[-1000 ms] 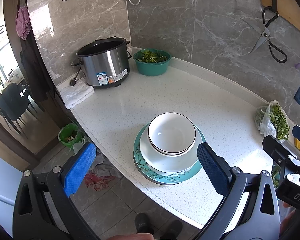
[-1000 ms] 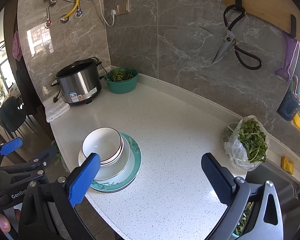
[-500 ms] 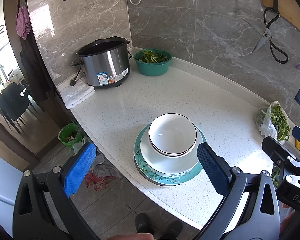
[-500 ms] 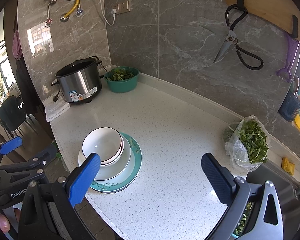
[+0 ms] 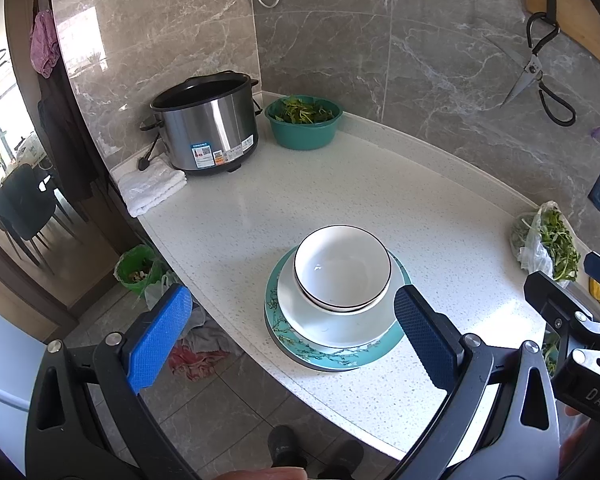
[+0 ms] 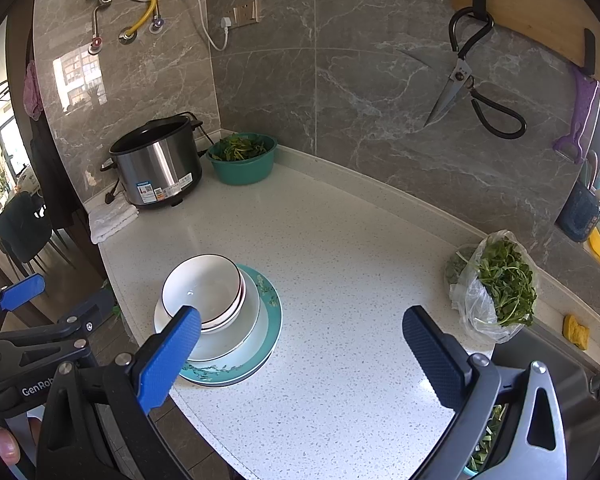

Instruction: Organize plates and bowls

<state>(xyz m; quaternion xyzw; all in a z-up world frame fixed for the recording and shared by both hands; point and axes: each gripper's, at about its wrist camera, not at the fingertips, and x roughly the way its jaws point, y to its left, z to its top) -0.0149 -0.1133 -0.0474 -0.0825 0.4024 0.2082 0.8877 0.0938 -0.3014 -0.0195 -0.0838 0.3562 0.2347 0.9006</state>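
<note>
A stack stands near the counter's front edge: white bowls (image 5: 342, 276) nested on a white plate (image 5: 300, 314), on a teal patterned plate (image 5: 336, 356). The stack also shows in the right wrist view, with its bowls (image 6: 202, 288) and teal plate (image 6: 270, 320). My left gripper (image 5: 292, 338) is open and empty, held in front of and above the stack. My right gripper (image 6: 300, 354) is open and empty, above the counter to the right of the stack.
A steel cooker (image 5: 206, 128), a folded white towel (image 5: 152, 188) and a teal basin of greens (image 5: 304, 120) stand at the back left. A bag of greens (image 6: 496, 284) lies at the right by the sink (image 6: 540, 356). Scissors (image 6: 464, 80) hang on the wall.
Both views shift only very slightly; the stack and both open grippers stay about where they were.
</note>
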